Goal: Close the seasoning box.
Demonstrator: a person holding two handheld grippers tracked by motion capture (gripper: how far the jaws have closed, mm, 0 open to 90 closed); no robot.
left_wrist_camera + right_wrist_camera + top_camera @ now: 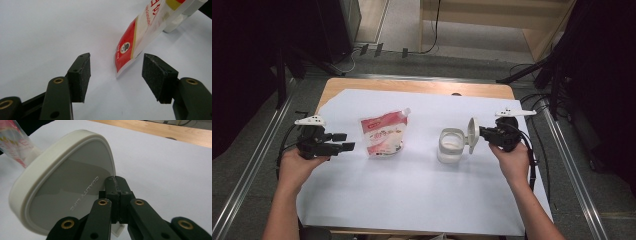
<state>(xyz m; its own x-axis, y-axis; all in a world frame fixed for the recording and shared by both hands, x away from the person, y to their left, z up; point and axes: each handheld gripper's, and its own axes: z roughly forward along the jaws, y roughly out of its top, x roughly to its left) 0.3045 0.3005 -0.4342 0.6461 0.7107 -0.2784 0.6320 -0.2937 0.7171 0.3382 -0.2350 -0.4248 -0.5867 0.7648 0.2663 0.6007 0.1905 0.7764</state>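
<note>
left gripper (343,141) hovers spread just left of the soft, floppy refill pouch (383,134) at mid-sheet; take its stiffer top seam. right gripper (482,132) pinches the rigid, probably light lid (472,134), upright beside the white container (450,146).

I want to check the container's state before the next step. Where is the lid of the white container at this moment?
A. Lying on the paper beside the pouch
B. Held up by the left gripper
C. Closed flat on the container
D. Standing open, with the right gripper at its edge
D: the lid stands upright beside the open white container, and the right gripper is shut on its edge.
</note>
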